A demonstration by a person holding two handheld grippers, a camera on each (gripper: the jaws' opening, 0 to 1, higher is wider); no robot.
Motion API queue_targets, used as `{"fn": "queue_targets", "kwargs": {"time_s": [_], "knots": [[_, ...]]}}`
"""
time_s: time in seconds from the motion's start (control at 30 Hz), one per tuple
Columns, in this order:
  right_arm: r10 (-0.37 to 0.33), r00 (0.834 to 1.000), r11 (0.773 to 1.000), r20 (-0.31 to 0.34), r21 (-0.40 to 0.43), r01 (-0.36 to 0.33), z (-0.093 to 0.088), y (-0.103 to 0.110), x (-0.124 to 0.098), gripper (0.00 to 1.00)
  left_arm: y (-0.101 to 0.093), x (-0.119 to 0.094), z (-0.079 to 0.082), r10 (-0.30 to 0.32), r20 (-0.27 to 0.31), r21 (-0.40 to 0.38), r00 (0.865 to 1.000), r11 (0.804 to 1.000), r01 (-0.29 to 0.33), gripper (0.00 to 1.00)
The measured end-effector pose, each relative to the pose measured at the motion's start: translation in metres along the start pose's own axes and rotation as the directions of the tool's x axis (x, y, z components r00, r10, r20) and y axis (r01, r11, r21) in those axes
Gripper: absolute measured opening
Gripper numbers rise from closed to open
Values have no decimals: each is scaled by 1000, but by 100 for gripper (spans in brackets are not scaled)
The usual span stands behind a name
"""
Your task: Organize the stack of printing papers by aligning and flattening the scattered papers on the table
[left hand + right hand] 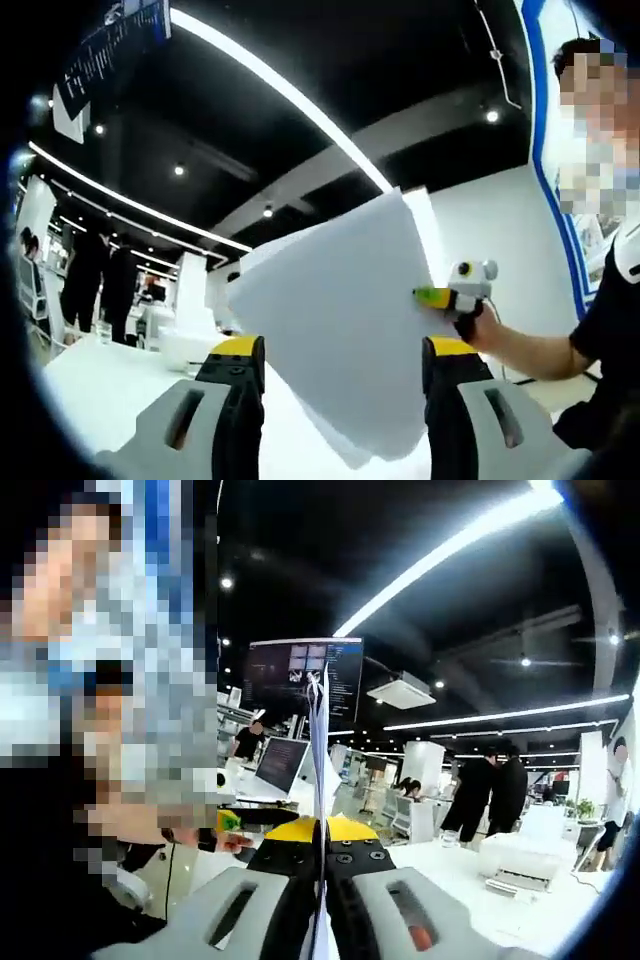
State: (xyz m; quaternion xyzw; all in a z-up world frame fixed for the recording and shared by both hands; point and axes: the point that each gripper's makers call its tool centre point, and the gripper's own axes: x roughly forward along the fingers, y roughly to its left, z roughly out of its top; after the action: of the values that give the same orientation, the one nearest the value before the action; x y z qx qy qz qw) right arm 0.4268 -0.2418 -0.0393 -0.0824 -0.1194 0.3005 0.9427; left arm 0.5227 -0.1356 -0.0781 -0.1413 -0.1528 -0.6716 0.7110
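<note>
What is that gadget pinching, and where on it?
The right gripper is shut on the stack of white papers, gripping its side edge. The left gripper stands open around the sheets, not clamping them.

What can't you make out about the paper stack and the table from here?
- Left gripper view: the paper stack runs off the bottom edge, so its lower end is cut off; the sheets hide the table behind them.
- Right gripper view: the stack shows edge-on between the shut right gripper, so sheet count and alignment are unreadable.
- Scattered papers on the table: hidden.
</note>
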Motion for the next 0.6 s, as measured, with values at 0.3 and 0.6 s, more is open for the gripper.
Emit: {"fn": "queue_targets", "kwargs": {"time_s": [0.3,0.6], "knots": [[88,986,988,141,116,-105,22,12,-8,0,22,3,-18,69,-6,-127,998,989,-69,67],[83,984,975,155,192,-113,5,7,-12,0,8,11,3,-35,117,-201,992,978,58,30]]}}
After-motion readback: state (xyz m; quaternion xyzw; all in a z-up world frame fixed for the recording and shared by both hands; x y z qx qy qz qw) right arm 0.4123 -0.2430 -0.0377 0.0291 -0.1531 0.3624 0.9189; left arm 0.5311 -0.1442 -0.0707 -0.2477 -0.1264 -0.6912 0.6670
